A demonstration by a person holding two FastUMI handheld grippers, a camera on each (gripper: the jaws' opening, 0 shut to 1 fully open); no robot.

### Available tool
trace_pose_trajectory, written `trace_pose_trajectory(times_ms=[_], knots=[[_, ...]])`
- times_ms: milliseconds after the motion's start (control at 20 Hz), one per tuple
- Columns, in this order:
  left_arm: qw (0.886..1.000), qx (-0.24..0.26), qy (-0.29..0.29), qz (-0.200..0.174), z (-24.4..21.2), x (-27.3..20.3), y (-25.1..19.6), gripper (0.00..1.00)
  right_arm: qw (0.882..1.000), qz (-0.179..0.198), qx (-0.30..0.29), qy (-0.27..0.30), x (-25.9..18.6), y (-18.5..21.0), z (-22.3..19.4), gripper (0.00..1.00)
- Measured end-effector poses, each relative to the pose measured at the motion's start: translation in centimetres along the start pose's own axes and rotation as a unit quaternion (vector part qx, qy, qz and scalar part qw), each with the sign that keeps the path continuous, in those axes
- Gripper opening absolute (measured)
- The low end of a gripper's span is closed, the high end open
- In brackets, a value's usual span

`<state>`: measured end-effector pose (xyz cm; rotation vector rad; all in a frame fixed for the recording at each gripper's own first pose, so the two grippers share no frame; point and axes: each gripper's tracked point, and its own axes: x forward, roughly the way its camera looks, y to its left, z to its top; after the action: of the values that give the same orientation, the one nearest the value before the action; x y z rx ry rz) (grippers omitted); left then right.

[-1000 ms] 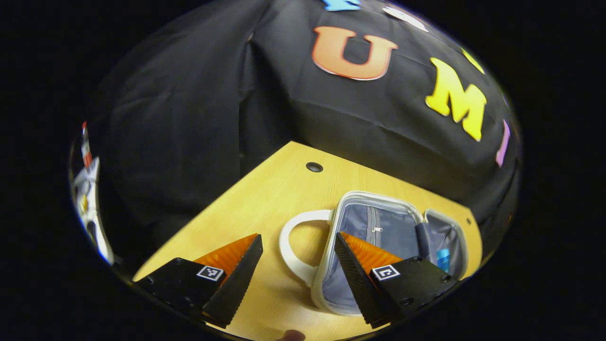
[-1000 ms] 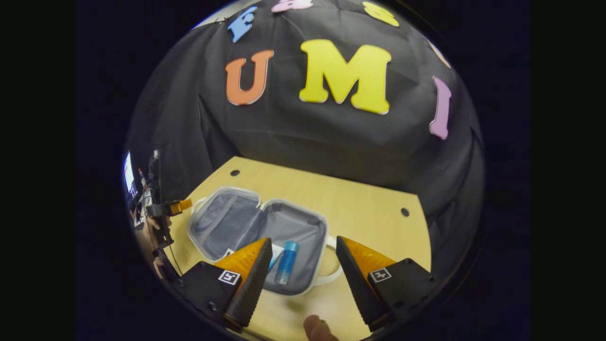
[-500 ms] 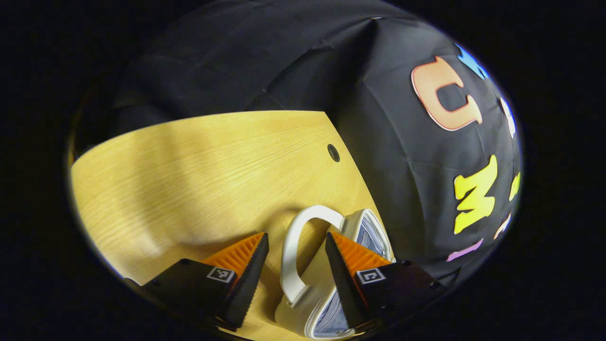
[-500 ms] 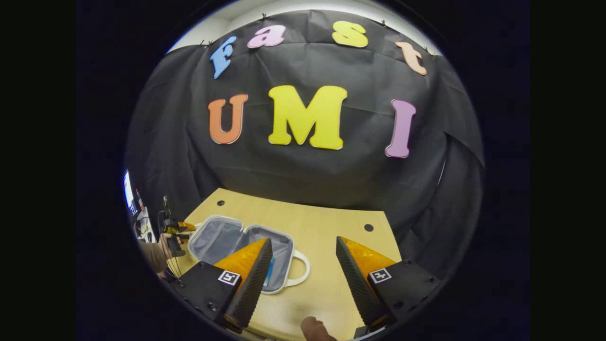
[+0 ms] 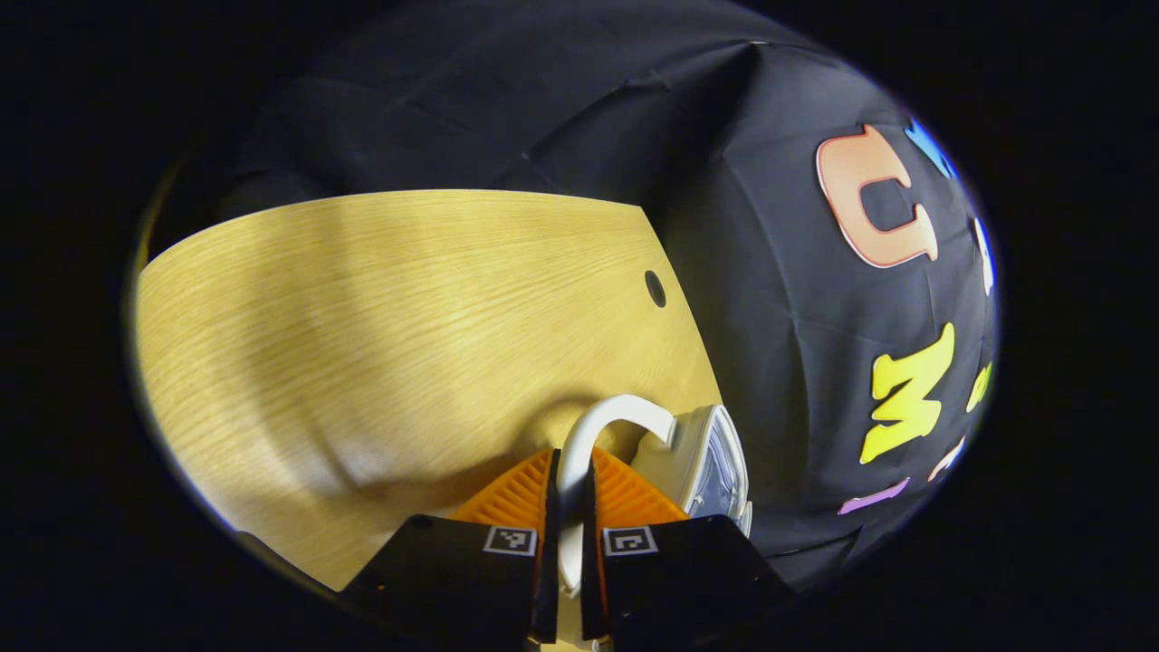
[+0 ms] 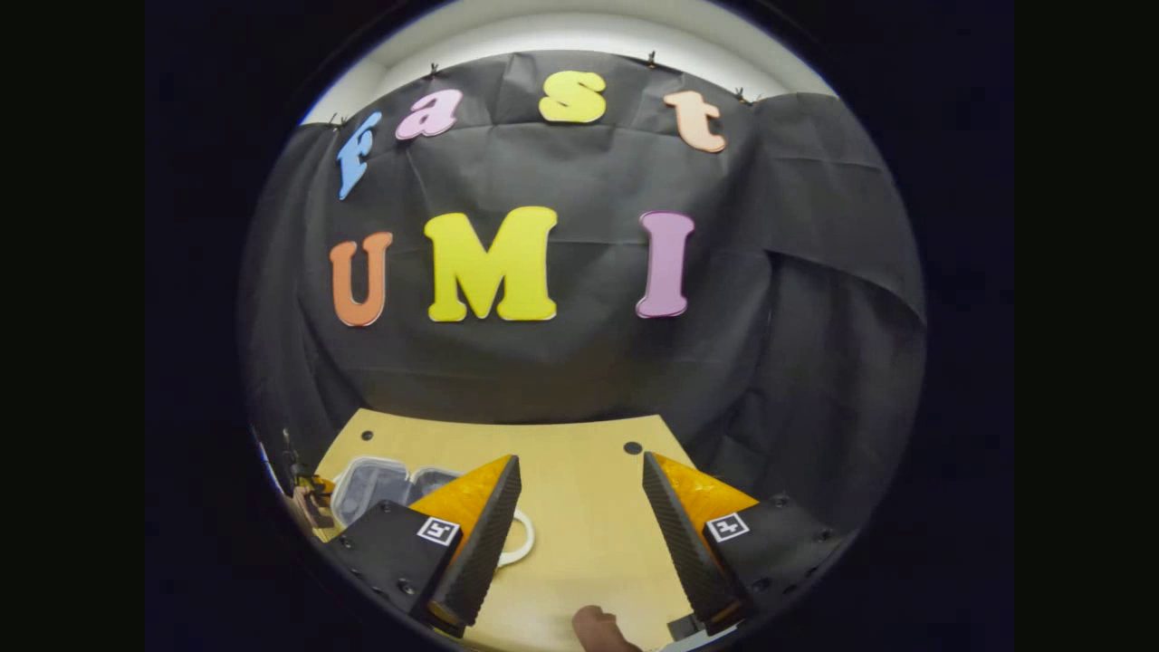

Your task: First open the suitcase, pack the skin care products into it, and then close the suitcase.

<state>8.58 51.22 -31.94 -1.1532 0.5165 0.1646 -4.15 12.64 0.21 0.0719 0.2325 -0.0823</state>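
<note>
In the left gripper view my left gripper [image 5: 570, 464] is shut on the white loop handle [image 5: 605, 412] of the small suitcase [image 5: 708, 453]. That half of the pale shell shows edge-on just right of the fingers. In the right gripper view the suitcase [image 6: 376, 482] lies open at the table's far left, small and low, its grey lining facing up. Its other white handle [image 6: 522, 543] peeks out beside my finger, which hides part of the case. My right gripper [image 6: 579, 460] stands open over bare tabletop, apart from the case and holding nothing.
The wooden table [image 5: 362, 308] has round cable holes [image 5: 655, 288] near its back edge and ends at the black cloth wall. A hand with the other gripper [image 6: 308, 493] sits at the suitcase's left end. A fingertip [image 6: 593, 629] shows at the bottom.
My left gripper has gone from open around the handle to shut on it. My right gripper has drawn back and tilted up, so the suitcase looks smaller and lower left.
</note>
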Motion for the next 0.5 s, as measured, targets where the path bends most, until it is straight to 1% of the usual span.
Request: trace_pose_trajectory(times_ms=[50,100,200,250,350,500], knots=[[1.000,0.005,0.000,-0.002,0.2,-0.2,-0.4,0.10,1.000,-0.003,0.004,-0.002,-0.2,-0.3,0.1,0.80],[1.000,0.016,-0.003,0.004,0.2,-0.5,-0.7,0.09,1.000,-0.007,0.005,-0.005,-0.2,-0.8,0.1,0.80],[0.999,0.043,-0.012,0.005,0.6,-1.6,-2.0,0.07,1.000,-0.009,0.006,-0.017,-0.4,-1.6,0.4,0.78],[0.998,0.065,-0.023,0.006,1.0,-2.1,-2.9,0.06,1.000,-0.004,0.007,-0.026,-0.4,-1.7,0.7,0.80],[0.993,0.107,-0.045,0.000,1.8,-3.4,-5.7,0.06,0.999,0.004,0.003,-0.038,-0.3,-2.3,1.1,0.80],[0.986,0.149,-0.075,-0.017,2.6,-5.9,-10.4,0.05,0.999,0.015,-0.002,-0.052,-0.3,-3.4,1.6,0.80]])
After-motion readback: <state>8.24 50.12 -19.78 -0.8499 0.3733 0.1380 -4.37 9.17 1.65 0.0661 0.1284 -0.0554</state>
